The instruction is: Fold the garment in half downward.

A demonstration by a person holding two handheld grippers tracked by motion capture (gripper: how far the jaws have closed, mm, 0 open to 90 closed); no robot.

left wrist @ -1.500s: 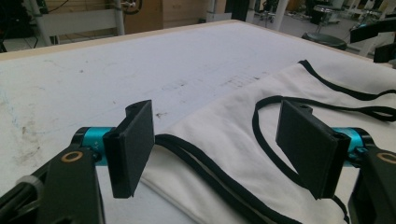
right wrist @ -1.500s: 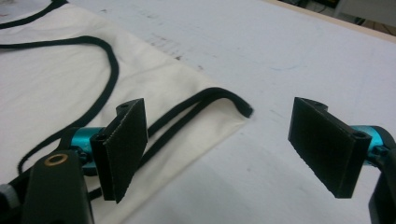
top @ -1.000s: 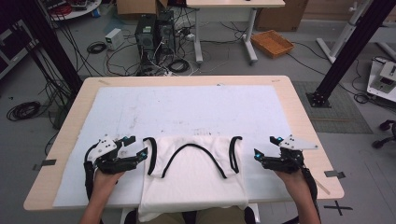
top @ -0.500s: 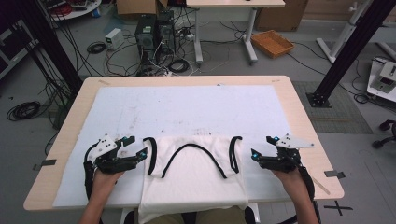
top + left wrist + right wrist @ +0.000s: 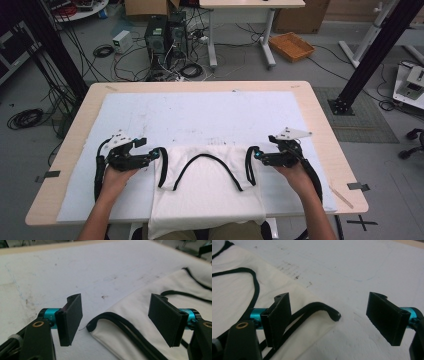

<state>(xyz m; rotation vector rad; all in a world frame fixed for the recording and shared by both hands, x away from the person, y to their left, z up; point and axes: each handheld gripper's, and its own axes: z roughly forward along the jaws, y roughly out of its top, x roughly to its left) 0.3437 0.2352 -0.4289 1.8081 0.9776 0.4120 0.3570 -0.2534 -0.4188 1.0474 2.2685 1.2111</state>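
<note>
A white sleeveless top (image 5: 207, 187) with black trim lies flat at the near edge of the white mat (image 5: 200, 115), its hem hanging over the table's front. My left gripper (image 5: 158, 154) is open at the top's left shoulder strap. In the left gripper view the strap's black-edged corner (image 5: 96, 324) lies on the mat between the open jaws of the left gripper (image 5: 120, 323), untouched by either. My right gripper (image 5: 251, 155) is open at the right shoulder strap. In the right gripper view that strap's corner (image 5: 329, 311) sits between the parted jaws of the right gripper (image 5: 334, 322), free of both pads.
The mat covers most of the wooden table (image 5: 320, 130) and is smudged in places. Tape strips (image 5: 356, 186) are stuck near the table's side edges. Beyond the far edge the floor holds computer towers (image 5: 165, 35), cables and an orange basket (image 5: 291, 46).
Both grippers have slid inward across the mat and slightly away from the person, ending at the top's two shoulder straps. The jaws stayed open and the garment has not moved.
</note>
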